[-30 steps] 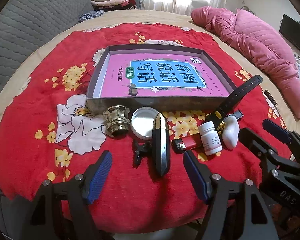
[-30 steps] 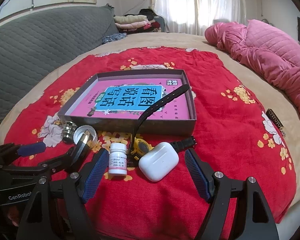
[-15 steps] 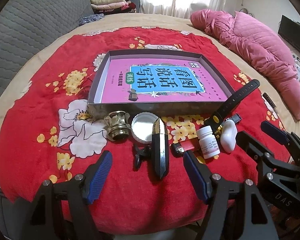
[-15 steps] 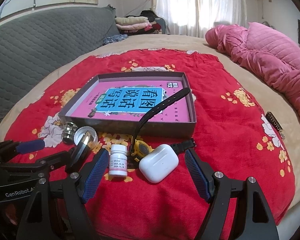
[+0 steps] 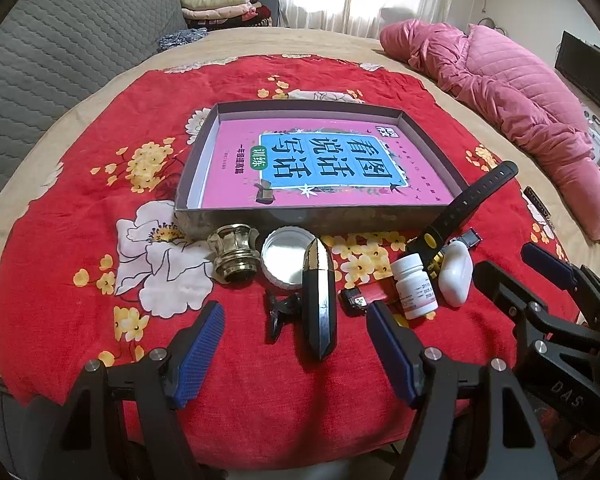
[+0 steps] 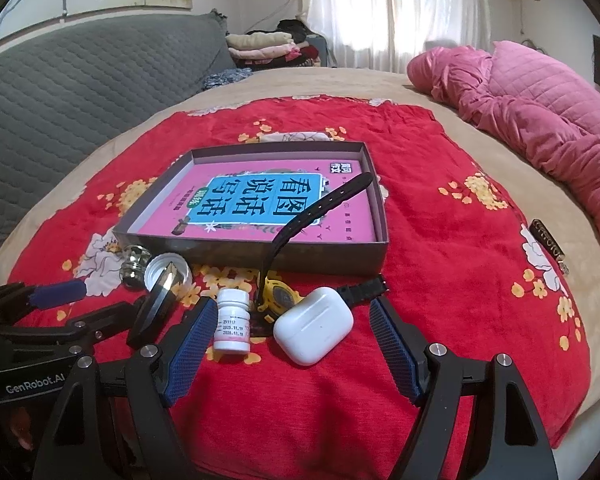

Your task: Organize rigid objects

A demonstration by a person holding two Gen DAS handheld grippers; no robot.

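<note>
A shallow grey box [image 5: 284, 218] [image 6: 380, 216] with a pink book lying in it sits on the red floral cloth. In front of it lie a brass cap [image 5: 234, 254], a white lid [image 5: 286, 256], a black-and-gold case [image 5: 319, 300], a black clip [image 5: 278, 314], a red lighter [image 5: 366, 294], a white pill bottle [image 5: 414, 286] [image 6: 232, 320], a white earbud case [image 5: 455, 276] [image 6: 314, 326] and a black-and-yellow watch [image 5: 466, 202] [image 6: 316, 212] whose strap leans on the box. My left gripper [image 5: 296, 350] is open just short of the black case. My right gripper [image 6: 290, 348] is open, nearest the earbud case.
The red cloth [image 6: 460, 240] covers a beige bed. A pink quilt [image 5: 512, 96] lies at the right, a grey padded headboard [image 6: 80, 88] at the left, folded clothes [image 6: 264, 50] at the back. A small dark object [image 6: 546, 242] lies at the cloth's right edge.
Both grippers have drawn back and risen slightly, so the box and items look a little farther away. Nothing on the cloth has moved.
</note>
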